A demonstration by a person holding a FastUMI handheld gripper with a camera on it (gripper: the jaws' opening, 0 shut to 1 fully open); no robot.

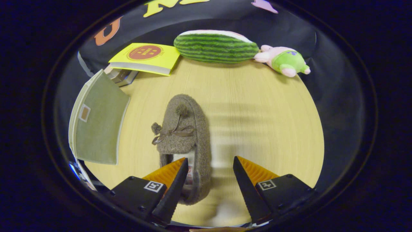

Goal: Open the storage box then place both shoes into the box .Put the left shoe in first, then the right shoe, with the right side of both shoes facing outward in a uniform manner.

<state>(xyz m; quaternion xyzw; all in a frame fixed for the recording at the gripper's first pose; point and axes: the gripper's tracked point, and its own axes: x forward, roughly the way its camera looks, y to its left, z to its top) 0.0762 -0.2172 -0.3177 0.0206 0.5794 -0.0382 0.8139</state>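
On the table [264, 129] | shoe [185, 135] lies toe at 12 o'clock, heel between the fingers | gripper [209, 164] released, straddling the heel wall, likely for a pinch | box [98, 119] at 10 o'clock, lid up

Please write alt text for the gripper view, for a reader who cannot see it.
The open tongs straddle the heel side wall of a fuzzy brown slipper on a wooden table. A green storage box stands beside it; books and plush toys lie beyond.

No legible text; yellow book [145, 58] emblem too small.
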